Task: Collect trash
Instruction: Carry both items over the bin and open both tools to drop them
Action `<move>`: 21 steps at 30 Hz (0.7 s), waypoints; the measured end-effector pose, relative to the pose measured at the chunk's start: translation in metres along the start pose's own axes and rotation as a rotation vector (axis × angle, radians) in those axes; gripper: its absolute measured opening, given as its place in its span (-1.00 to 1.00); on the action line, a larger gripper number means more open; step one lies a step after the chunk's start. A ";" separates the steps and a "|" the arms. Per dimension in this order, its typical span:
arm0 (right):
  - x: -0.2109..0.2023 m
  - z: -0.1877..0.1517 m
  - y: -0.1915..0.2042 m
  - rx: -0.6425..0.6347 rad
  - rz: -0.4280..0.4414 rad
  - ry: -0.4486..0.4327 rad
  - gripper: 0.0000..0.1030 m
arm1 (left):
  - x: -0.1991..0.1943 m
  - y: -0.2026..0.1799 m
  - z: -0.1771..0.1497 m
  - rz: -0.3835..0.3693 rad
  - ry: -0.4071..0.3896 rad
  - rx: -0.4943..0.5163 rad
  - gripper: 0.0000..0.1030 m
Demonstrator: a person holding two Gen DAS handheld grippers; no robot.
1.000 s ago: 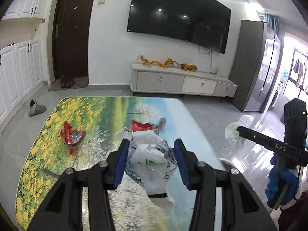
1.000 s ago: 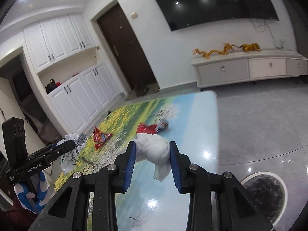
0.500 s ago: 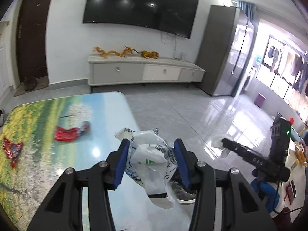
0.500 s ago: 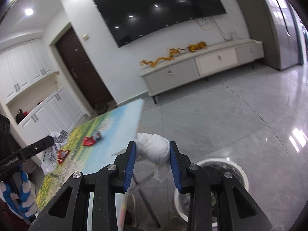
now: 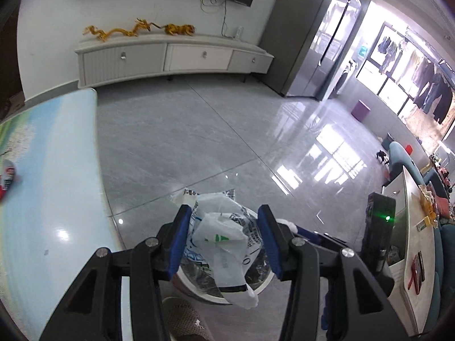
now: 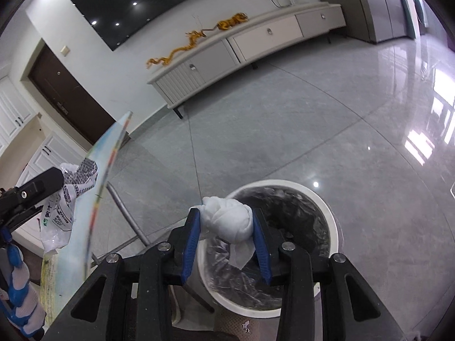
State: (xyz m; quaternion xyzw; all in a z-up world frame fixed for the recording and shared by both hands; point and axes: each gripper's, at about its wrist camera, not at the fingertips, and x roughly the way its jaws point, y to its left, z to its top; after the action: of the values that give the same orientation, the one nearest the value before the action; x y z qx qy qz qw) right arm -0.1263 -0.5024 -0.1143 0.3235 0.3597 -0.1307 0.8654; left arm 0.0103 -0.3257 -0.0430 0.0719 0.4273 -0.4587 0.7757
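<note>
Dropping is the step in hand: the right tool (image 6: 226, 228), jaws opening, has the white tissue wad (image 6: 227, 221) between its pads above the lined bin (image 6: 327, 216), and the left tool (image 5: 224, 241) pinches a crumpled plastic bag (image 5: 219, 236) over it. Next, each should let go squarely over the bin; the bench (image 5: 57, 176) edge and a slipper (image 5: 184, 318) lie close, and a red wrapper (image 5: 7, 174) waits on the bench

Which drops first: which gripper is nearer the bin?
Right. The right gripper hangs over the bin, jaws opening around the tissue wad; the left gripper is back by the table.

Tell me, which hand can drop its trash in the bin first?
Probably right: its hand-held gripper, jaws opening, holds the white tissue wad over the round white bin.
</note>
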 end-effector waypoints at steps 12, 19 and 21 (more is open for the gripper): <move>0.011 -0.001 -0.034 0.077 -0.034 0.041 0.13 | 0.050 -0.009 0.007 -0.038 0.077 -0.043 0.11; 0.000 0.000 -0.036 0.093 -0.041 0.015 0.13 | 0.042 -0.015 0.005 -0.001 0.056 -0.033 0.11; -0.003 0.001 -0.036 0.095 -0.042 0.007 0.13 | 0.037 -0.014 0.003 0.012 0.042 -0.029 0.11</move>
State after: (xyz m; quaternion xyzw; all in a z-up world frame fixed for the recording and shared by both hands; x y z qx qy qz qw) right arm -0.1444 -0.5299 -0.1283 0.3572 0.3626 -0.1646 0.8449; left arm 0.0088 -0.3591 -0.0644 0.0729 0.4498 -0.4462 0.7703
